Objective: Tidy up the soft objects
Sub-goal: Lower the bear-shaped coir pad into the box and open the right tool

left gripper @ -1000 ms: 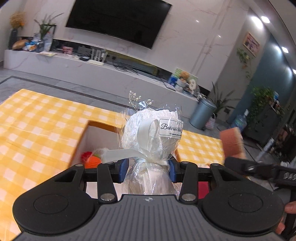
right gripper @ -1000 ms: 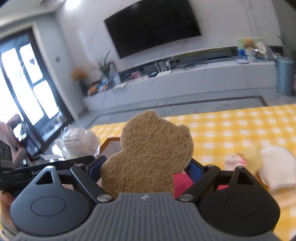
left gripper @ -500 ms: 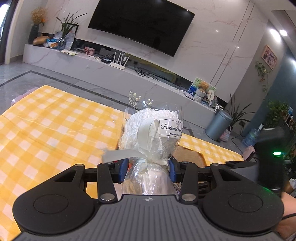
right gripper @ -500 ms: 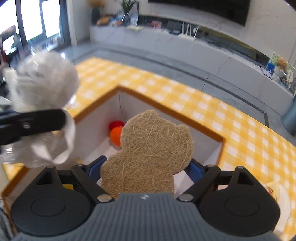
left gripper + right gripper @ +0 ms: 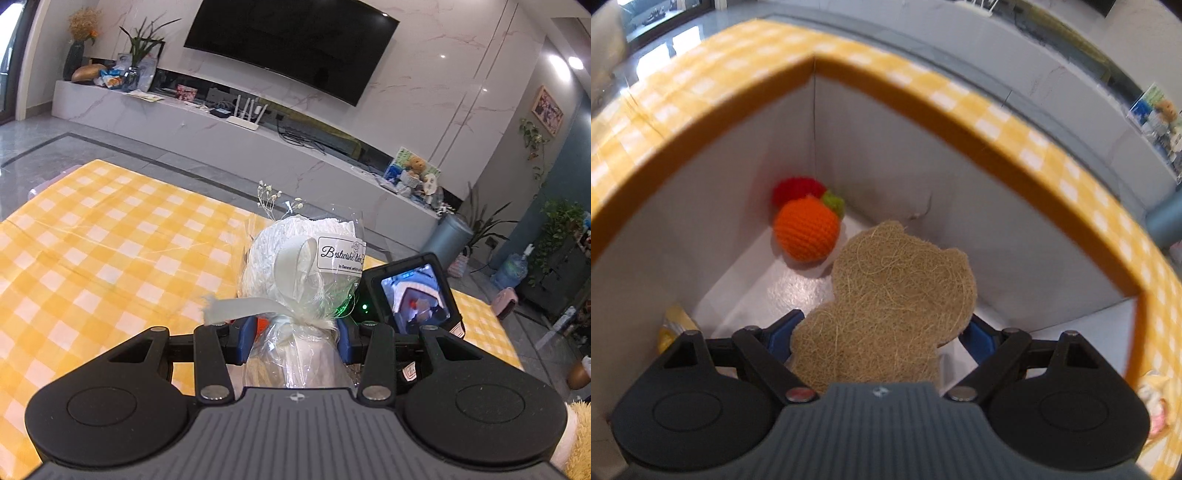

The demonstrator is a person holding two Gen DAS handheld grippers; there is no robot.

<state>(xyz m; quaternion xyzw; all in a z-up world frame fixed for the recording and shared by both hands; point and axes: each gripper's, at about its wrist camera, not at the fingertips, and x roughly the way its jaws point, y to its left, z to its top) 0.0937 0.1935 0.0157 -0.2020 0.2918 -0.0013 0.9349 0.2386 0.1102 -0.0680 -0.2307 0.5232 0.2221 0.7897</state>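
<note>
Left gripper clamps a cellophane-wrapped white bundle between its jaws, above the yellow checked tablecloth. Right gripper grips a bear-shaped fibre pad, pointing down into the box, ahead of it an orange crochet ball.

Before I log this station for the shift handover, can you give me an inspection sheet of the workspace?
Surface: table under a yellow checked cloth.
Job's things: open white-walled box holding an orange crocheted ball and a red one; bear-shaped fibre pad; cellophane-wrapped white bundle with ribbon and tag.
Clutter: small yellow item in the box corner, unclear.
Grippers: left gripper shut on the bundle; right gripper holds the pad over the box.
Cables: wires on the TV bench only.
Surroundings: wall TV, router, bin, plants.
</note>
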